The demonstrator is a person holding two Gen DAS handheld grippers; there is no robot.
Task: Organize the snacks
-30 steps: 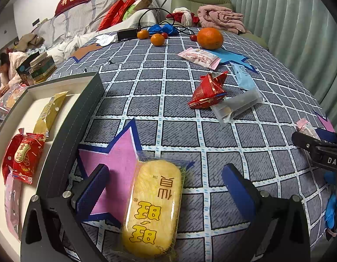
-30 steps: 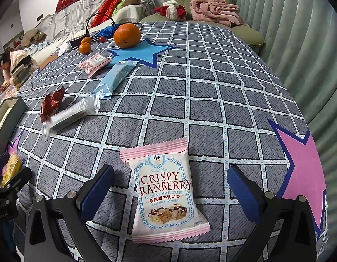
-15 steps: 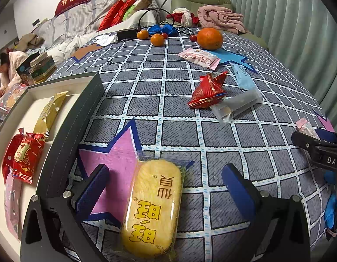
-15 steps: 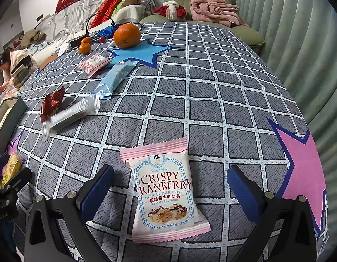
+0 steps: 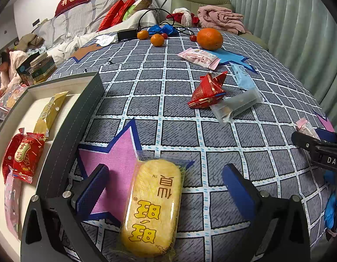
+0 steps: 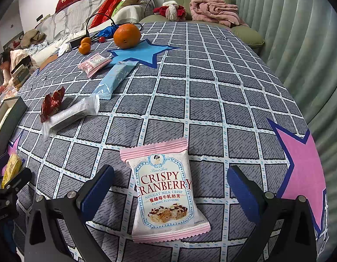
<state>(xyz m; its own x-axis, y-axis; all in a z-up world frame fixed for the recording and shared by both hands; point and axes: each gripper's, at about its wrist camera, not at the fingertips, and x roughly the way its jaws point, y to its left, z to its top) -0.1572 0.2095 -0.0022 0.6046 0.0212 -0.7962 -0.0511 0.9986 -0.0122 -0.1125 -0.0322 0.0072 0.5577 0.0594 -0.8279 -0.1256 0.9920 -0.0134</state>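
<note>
Checked tablecloth [image 6: 212, 91]: both grippers' fingers apart, straddling yellow snack [image 5: 152, 207], cranberry packet [image 6: 166, 192].

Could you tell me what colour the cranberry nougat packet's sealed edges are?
Pink, on the cranberry nougat packet; clearest in the right wrist view.

- One yellow oval rice cracker in clear wrap [image 5: 152, 207], on the near edge of the grey checked tablecloth [image 6: 212, 91].
- One pink-and-white cranberry nougat packet [image 6: 166, 194], also near that edge.
- One smaller pink packet [image 5: 199, 57] towards the far edge.
- One red foil wrapper [image 5: 206, 91], one pale blue bar wrapper [image 6: 114, 79], one frosted clear bar wrapper [image 6: 70, 115], mid-cloth.
- One large orange [image 6: 127, 36]; two small oranges [image 5: 157, 40]; two tiny red fruits [image 5: 193, 38], far edge.
- In the grey-walled white box [image 5: 66, 135] at the left edge: one gold packet [image 5: 50, 112], two red packets [image 5: 26, 155], one pink packet [image 5: 12, 205].
</note>
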